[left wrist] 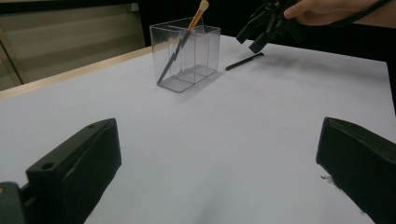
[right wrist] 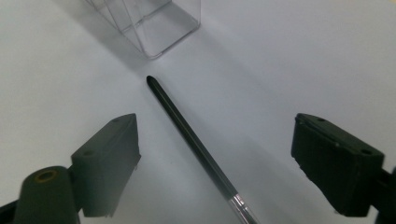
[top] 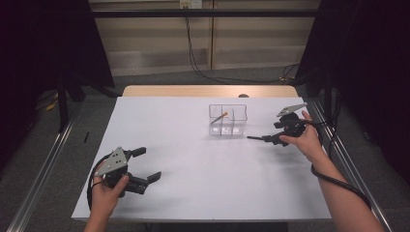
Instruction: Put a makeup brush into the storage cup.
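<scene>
**Reaching for the black pen beside the clear organizer**

Step in hand, by the look of it: pickup of the black pen, not yet gripped. Lying flat on the white table, just beside the clear organizer on its right, tip towards the box. Right gripper low over the pen, jaws apart and straddling it, one on each side, neither pad pressing on the barrel in the right gripper view. Nothing held.

Left gripper resting near the table's front left, well apart from the box, jaws wide and empty, pointed towards the organizer.

Already standing in the organizer's left compartment: a brush with an orange handle, leaning, upper end above the rim. Middle and right compartments seemingly empty, though hard to be sure through the clear walls.

Next move, as a judgement: lower slightly, centre the barrel between the pads, close across it, not along it. Thin and round, so likely to roll or pivot if pinched off-centre. Then lift, tip upright, and lower into a free compartment without knocking the light box.
</scene>
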Tool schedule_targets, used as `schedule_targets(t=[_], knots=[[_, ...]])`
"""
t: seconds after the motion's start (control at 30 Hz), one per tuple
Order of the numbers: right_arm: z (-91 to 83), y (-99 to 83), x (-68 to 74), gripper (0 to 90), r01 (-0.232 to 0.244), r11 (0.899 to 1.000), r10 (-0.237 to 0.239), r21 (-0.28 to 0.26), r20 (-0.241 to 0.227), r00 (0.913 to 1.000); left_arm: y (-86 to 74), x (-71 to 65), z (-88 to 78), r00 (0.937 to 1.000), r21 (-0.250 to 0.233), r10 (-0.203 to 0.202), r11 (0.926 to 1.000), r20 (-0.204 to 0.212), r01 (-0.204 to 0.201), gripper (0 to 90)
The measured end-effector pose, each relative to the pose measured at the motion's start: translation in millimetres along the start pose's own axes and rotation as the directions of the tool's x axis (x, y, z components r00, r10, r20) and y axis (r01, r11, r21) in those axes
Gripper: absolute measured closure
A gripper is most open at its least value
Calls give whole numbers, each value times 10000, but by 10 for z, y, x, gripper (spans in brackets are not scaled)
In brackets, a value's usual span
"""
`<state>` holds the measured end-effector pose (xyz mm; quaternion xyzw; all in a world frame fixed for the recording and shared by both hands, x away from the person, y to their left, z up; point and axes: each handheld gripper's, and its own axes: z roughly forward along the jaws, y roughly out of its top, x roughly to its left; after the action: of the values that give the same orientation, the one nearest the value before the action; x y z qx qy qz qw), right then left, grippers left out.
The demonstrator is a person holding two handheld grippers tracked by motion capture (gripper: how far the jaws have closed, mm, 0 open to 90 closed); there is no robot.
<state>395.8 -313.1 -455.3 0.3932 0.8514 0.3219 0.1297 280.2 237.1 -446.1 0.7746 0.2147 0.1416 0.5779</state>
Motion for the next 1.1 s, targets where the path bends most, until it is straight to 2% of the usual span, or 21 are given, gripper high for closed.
schedule_targets(t=[0.17,0.33,0.43,0.5,0.57,0.7,0.8,0.87,0.93,1.1], knots=[[29,43,5,223,345,9967,-342,741,-43,9994,0,1,-4,10000,-37,-27,10000,17,27,0],[56,82,13,310,522,9939,-495,966,-302,9983,-1,2,-3,10000,0,-4,10000,17,4,0],[68,98,13,356,594,9892,-549,1343,-368,9978,-1,3,-1,10000,24,29,10000,3,-29,0],[80,102,19,397,484,9846,-421,1678,-409,9983,-4,3,2,10000,16,9,10000,-1,-9,0],[101,98,21,406,643,9778,-571,1995,-414,9975,-5,2,3,10000,27,-5,10000,1,5,0],[126,82,-5,460,835,9696,-784,2302,-313,9964,-8,5,0,10000,47,7,10000,18,-7,0],[123,65,-31,498,672,9668,-617,2467,-302,9976,-12,6,2,10000,61,-17,10000,59,17,0],[118,52,-43,531,710,9611,-657,2671,-288,9974,-10,9,1,10000,59,12,10000,32,-13,0],[108,46,-47,568,675,9620,-602,2648,-355,9976,-10,9,2,10000,38,-22,10000,38,22,0],[70,39,-43,658,647,9515,-571,3008,-339,9978,-11,4,13,10000,82,-7,10000,52,6,0]])
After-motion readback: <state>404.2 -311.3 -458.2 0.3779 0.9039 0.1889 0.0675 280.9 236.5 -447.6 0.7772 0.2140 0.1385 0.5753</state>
